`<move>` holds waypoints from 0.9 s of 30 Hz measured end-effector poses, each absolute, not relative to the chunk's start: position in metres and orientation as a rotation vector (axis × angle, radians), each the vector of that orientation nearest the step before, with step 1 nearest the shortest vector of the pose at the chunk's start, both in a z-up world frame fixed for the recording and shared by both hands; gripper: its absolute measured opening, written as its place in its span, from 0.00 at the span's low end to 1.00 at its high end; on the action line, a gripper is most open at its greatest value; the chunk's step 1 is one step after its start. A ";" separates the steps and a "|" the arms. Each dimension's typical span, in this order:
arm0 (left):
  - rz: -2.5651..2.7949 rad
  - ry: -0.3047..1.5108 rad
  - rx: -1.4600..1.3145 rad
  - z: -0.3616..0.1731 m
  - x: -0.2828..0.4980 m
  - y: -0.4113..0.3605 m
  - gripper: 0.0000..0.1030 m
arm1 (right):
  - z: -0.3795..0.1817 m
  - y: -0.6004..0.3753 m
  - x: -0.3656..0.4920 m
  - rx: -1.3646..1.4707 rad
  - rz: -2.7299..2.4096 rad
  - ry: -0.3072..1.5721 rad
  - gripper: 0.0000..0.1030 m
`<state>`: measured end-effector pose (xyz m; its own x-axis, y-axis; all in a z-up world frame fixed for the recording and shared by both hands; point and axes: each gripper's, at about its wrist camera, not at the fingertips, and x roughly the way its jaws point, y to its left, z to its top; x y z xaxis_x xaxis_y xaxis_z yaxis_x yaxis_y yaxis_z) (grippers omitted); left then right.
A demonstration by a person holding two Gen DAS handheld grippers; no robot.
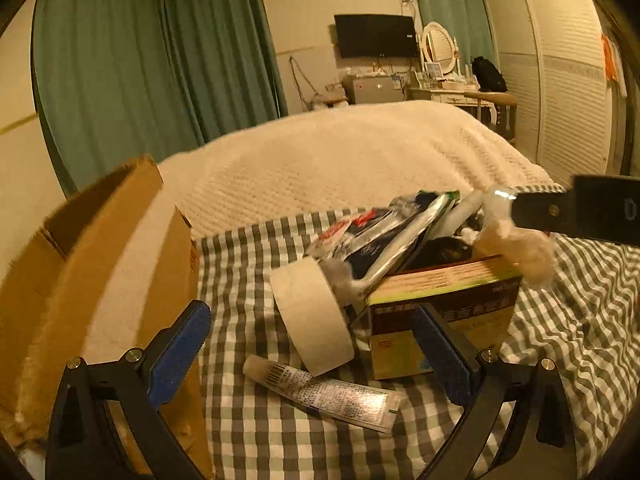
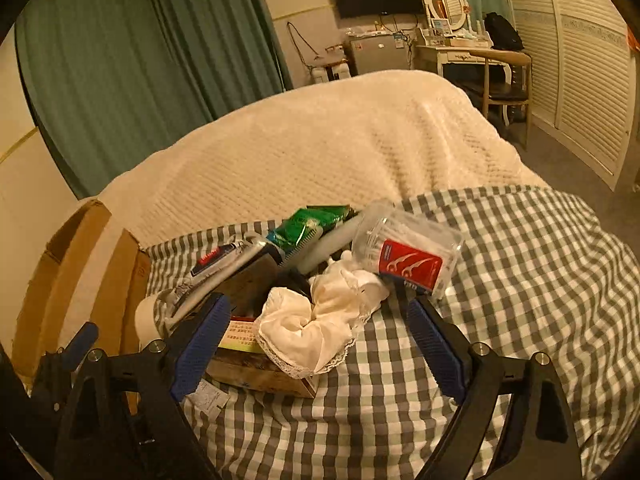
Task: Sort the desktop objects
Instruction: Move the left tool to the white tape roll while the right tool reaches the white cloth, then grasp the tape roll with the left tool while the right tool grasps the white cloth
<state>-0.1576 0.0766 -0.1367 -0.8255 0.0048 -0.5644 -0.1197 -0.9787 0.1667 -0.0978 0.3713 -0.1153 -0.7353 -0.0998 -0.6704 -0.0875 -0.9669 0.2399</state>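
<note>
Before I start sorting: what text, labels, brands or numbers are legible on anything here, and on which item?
No text can be quoted for certain.
Tube: barcode and fine print, too small.
Open carton: printed lines on its flap and side, blurred.
Clear swab tub: red label with white drawing, print below it unreadable.
Dark packet: red label, blurred.
Green packet: print unreadable.
Tape roll: no print visible.

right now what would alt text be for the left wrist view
The open left gripper hovers over a checked cloth, its blue pads either side of a tape roll and a tube. Behind them sits a small box crammed with packets, with a cardboard box to the left and the right gripper entering at right.
</note>
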 end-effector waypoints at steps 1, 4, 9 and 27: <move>2.928 0.290 -0.908 -0.139 -0.161 0.074 1.00 | -0.118 0.372 -0.099 1.149 -2.901 -0.412 0.83; 2.921 0.227 -0.881 -0.142 -0.168 0.067 1.00 | -0.129 0.379 -0.104 1.178 -2.890 -0.445 0.82; 2.884 0.132 -0.907 -0.154 -0.183 0.061 0.96 | -0.146 0.394 -0.115 1.214 -2.859 -0.544 0.67; 2.801 -0.040 -0.965 -0.161 -0.184 0.051 0.30 | -0.167 0.410 -0.111 1.276 -2.832 -0.568 0.06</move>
